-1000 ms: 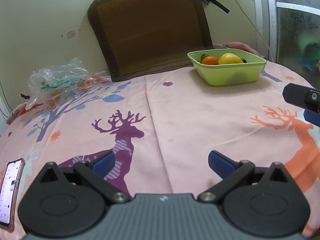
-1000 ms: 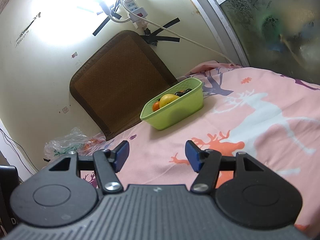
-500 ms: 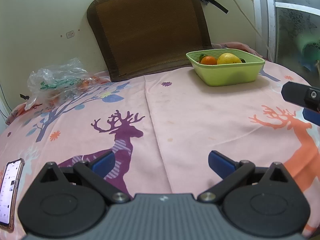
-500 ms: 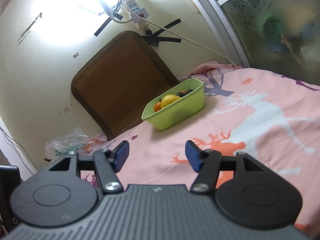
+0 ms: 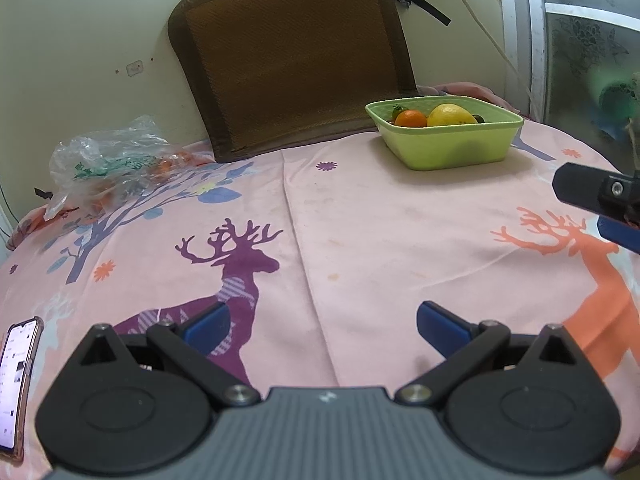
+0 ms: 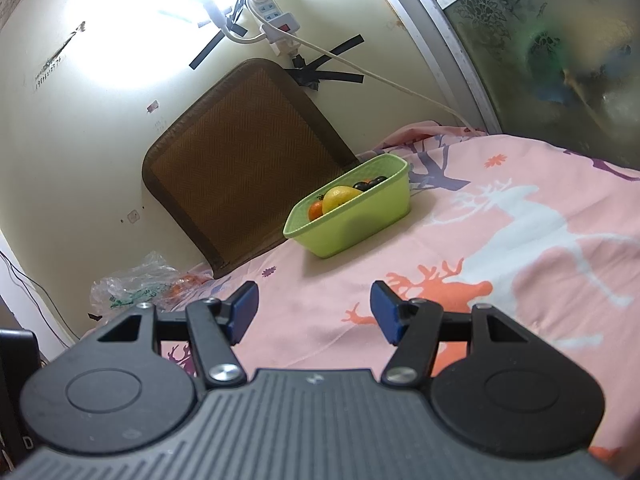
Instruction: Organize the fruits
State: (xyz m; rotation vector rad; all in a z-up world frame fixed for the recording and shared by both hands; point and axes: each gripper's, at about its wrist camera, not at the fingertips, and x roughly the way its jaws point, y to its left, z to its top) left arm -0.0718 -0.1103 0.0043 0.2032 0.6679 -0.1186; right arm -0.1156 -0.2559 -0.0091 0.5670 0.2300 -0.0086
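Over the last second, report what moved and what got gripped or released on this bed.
Nothing was gripped or released. The right gripper has crept slightly toward the green basket, which shows a little larger in its view; the left gripper barely shifted. Both stay open and empty. The fruit in the basket, the plastic bag and the phone lie where they were.

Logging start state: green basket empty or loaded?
Loaded: green basket holds an orange, a yellow fruit and dark fruits.
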